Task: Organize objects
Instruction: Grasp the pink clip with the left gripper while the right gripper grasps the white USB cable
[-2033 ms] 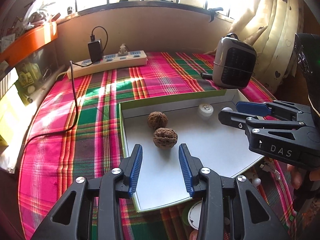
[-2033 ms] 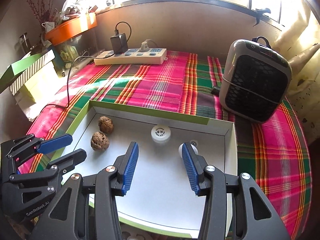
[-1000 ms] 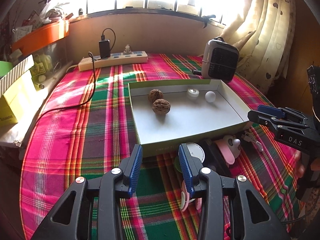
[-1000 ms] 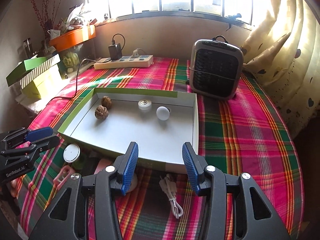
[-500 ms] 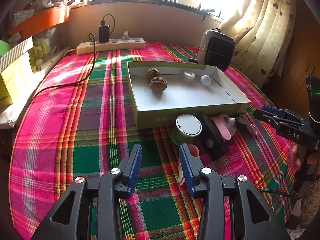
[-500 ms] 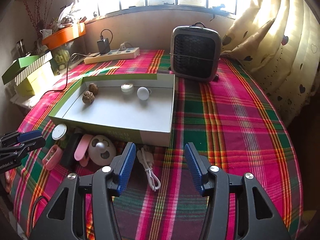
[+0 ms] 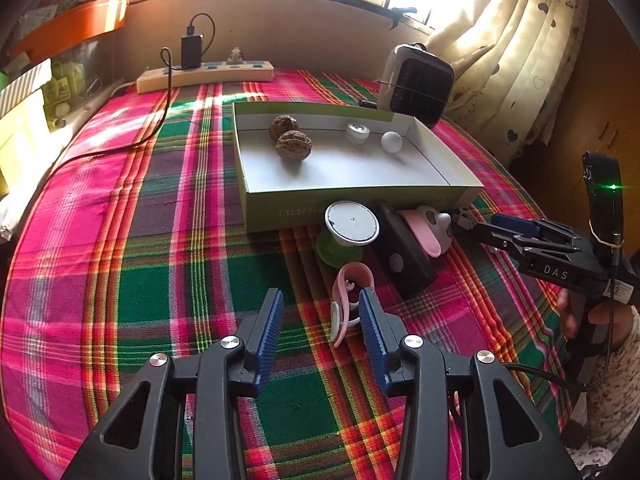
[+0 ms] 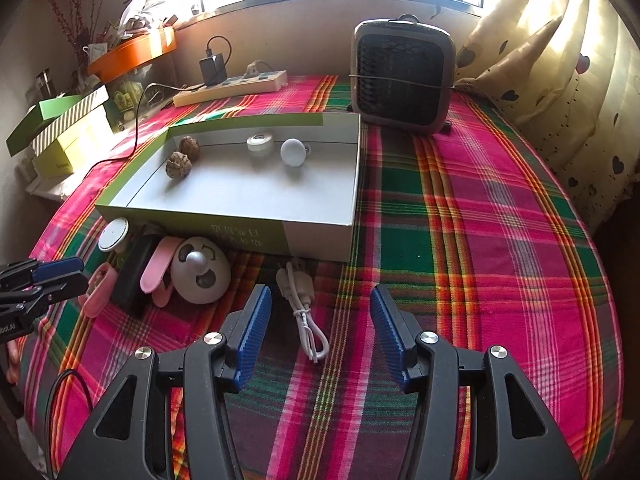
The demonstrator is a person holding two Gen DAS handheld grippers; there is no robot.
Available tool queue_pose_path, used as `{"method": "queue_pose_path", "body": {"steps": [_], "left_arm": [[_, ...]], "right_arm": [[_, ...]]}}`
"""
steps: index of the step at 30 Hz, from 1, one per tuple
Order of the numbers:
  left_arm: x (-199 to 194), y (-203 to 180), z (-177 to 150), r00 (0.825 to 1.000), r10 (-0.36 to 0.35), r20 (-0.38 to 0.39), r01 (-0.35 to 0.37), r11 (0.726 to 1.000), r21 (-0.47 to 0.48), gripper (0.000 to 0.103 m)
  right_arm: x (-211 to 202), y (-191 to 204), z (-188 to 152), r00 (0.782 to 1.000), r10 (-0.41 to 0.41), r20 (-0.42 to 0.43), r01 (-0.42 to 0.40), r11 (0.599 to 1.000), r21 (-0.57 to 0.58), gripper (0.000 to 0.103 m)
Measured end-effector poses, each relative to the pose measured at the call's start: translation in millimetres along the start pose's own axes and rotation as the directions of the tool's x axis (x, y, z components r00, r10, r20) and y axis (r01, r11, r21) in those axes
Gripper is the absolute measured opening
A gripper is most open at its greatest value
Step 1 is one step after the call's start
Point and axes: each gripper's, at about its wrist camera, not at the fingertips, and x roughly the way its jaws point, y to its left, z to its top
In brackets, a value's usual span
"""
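Left gripper (image 7: 320, 320) gapes empty at lower centre beside a pink clip (image 7: 347, 300); right gripper (image 8: 320, 320) gapes over a white cable (image 8: 304, 312)

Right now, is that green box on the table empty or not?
Not empty. The green box holds two walnuts, a white ball and a small white cap.

Left gripper (image 7: 320, 324) fingers parted, right gripper (image 8: 320, 330) parted, both angled down
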Motion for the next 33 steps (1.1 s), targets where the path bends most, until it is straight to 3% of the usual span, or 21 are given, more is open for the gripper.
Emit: {"method": "queue_pose_path", "body": {"steps": [23, 33], "left_arm": [[2.6, -13.7, 1.1, 0.999, -0.033, -0.017, 0.034, 0.999, 0.024, 0.038], [12.7, -14.9, 1.5, 0.999, 0.001, -0.047, 0.001, 1.0, 0.029, 0.038]], "right_arm": [[15.1, 11.8, 4.4, 0.999, -0.016, -0.038, 0.012, 0.997, -0.082, 0.053], [13.9, 15.9, 3.6, 0.999, 0.0, -0.032, -0.003, 0.995, -0.099, 0.033]]}}
